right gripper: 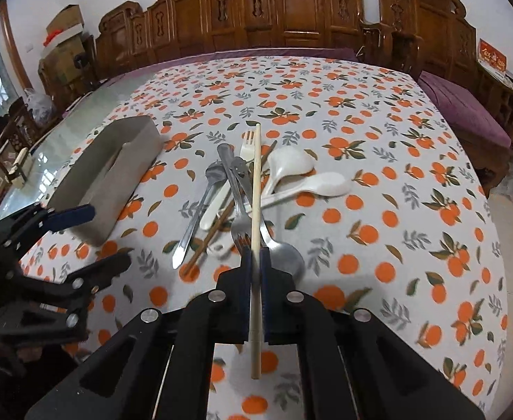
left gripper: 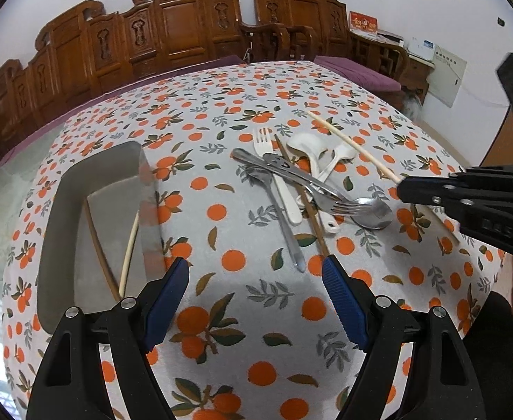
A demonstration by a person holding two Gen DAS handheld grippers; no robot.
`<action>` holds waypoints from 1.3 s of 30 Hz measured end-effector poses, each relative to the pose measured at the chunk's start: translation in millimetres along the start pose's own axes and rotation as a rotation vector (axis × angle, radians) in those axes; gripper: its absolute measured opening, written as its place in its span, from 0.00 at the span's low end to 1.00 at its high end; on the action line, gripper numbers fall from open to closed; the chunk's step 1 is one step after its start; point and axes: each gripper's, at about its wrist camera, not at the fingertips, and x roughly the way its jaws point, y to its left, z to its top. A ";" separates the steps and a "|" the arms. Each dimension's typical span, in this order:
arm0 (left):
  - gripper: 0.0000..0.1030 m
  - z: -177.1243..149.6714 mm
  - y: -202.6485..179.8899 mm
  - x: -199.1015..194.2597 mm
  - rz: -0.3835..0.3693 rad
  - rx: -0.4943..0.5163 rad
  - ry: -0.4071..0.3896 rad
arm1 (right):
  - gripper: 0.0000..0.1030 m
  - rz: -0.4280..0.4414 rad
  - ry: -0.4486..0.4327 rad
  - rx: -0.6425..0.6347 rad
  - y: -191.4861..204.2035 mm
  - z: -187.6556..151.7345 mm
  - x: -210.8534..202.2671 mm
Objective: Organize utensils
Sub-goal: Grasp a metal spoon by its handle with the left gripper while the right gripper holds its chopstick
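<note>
Our right gripper clamped on a pale chopstick above the utensil pile, our left gripper jaws apart, empty, near the pile, grey tray beside it

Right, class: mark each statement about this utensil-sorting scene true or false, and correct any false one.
1. The right gripper is shut on a pale wooden chopstick. True.
2. The left gripper clamps a fork. False: its jaws stand open and empty.
3. The grey rectangular tray is empty. False: it holds a pale chopstick and a dark one.
4. Two white plastic spoons lie in the utensil pile. True.
5. The tablecloth is plain blue. False: it shows oranges.
</note>
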 end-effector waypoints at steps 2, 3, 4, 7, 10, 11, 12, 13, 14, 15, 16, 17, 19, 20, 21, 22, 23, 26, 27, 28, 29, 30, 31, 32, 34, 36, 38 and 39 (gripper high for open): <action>0.73 2.5 -4.6 1.2 0.006 0.008 -0.001 | 0.06 0.002 -0.006 -0.001 -3.3 -4.3 -5.5; 0.73 4.2 -7.1 2.0 0.012 0.013 -0.003 | 0.06 0.004 -0.010 -0.001 -5.4 -6.3 -8.1; 0.72 5.7 -9.2 2.9 0.017 0.017 -0.003 | 0.06 0.004 -0.012 0.000 -7.6 -8.2 -9.9; 0.71 8.5 -13.3 10.3 0.028 0.020 0.008 | 0.06 0.007 -0.016 0.004 -12.7 -12.1 -12.7; 0.68 8.3 -15.2 23.2 0.042 0.022 0.042 | 0.06 0.012 -0.016 0.006 -15.6 -13.4 -12.2; 0.67 8.2 -15.9 28.0 0.045 0.019 0.056 | 0.06 0.014 -0.014 0.004 -16.1 -12.9 -11.6; 0.67 8.7 -16.0 34.0 0.044 0.014 0.072 | 0.06 0.015 -0.015 0.004 -16.7 -12.0 -11.5; 0.67 9.2 -16.1 37.4 0.045 0.014 0.080 | 0.06 0.016 -0.018 0.008 -18.2 -10.8 -11.9; 0.67 10.4 -16.6 41.2 0.050 0.014 0.086 | 0.06 0.019 -0.021 0.013 -20.1 -9.6 -12.9; 0.66 12.4 -16.4 45.6 0.057 0.013 0.092 | 0.06 0.022 -0.025 0.017 -22.0 -9.1 -14.3; 0.66 14.6 -15.7 49.5 0.059 0.008 0.097 | 0.06 0.023 -0.027 0.022 -23.2 -8.7 -15.1; 0.65 16.5 -14.6 53.0 0.059 0.003 0.102 | 0.06 0.026 -0.030 0.028 -25.6 -8.2 -16.8; 0.58 20.8 -12.0 60.8 0.062 -0.009 0.117 | 0.06 0.025 -0.035 0.040 -29.0 -7.5 -19.1; 0.56 22.4 -10.9 64.7 0.064 -0.014 0.127 | 0.06 0.026 -0.037 0.043 -30.2 -7.1 -19.7; 0.56 24.7 -9.2 69.6 0.065 -0.020 0.137 | 0.06 0.026 -0.039 0.045 -31.5 -6.7 -20.9; 0.56 26.5 -8.2 72.9 0.062 -0.025 0.144 | 0.06 0.026 -0.041 0.048 -32.2 -6.5 -21.7; 0.56 28.0 -6.8 75.6 0.055 -0.032 0.148 | 0.06 0.027 -0.042 0.051 -32.9 -6.3 -22.0; 0.55 32.1 -4.4 81.5 0.053 -0.041 0.154 | 0.06 0.029 -0.042 0.053 -33.5 -6.3 -22.6; 0.55 33.4 -4.5 82.8 0.054 -0.041 0.155 | 0.06 0.030 -0.041 0.052 -33.2 -6.3 -22.4; 0.55 34.6 -4.7 83.9 0.054 -0.040 0.154 | 0.06 0.031 -0.040 0.051 -33.6 -6.2 -22.1; 0.54 35.8 -5.0 84.9 0.054 -0.040 0.153 | 0.06 0.033 -0.040 0.050 -33.7 -6.1 -22.1; 0.53 37.0 -5.2 86.0 0.055 -0.039 0.153 | 0.06 0.035 -0.039 0.049 -33.6 -6.3 -21.6; 0.49 38.4 -5.8 87.8 0.059 -0.037 0.155 | 0.06 0.035 -0.038 0.048 -33.5 -6.7 -21.0; 0.44 39.6 -6.2 89.7 0.059 -0.034 0.159 | 0.06 0.035 -0.036 0.048 -33.2 -7.0 -20.5; 0.38 40.7 -7.5 94.0 0.061 -0.029 0.169 | 0.06 0.035 -0.033 0.047 -32.2 -7.9 -19.1; 0.34 42.9 -7.5 95.6 0.059 -0.030 0.162 | 0.06 0.032 -0.029 0.044 -31.3 -8.7 -18.0; 0.26 45.1 -6.0 97.5 0.047 -0.041 0.166 | 0.06 0.031 -0.027 0.044 -30.6 -9.1 -16.9; 0.25 46.9 -5.2 98.5 0.045 -0.048 0.169 | 0.06 0.030 -0.025 0.041 -29.7 -9.6 -16.3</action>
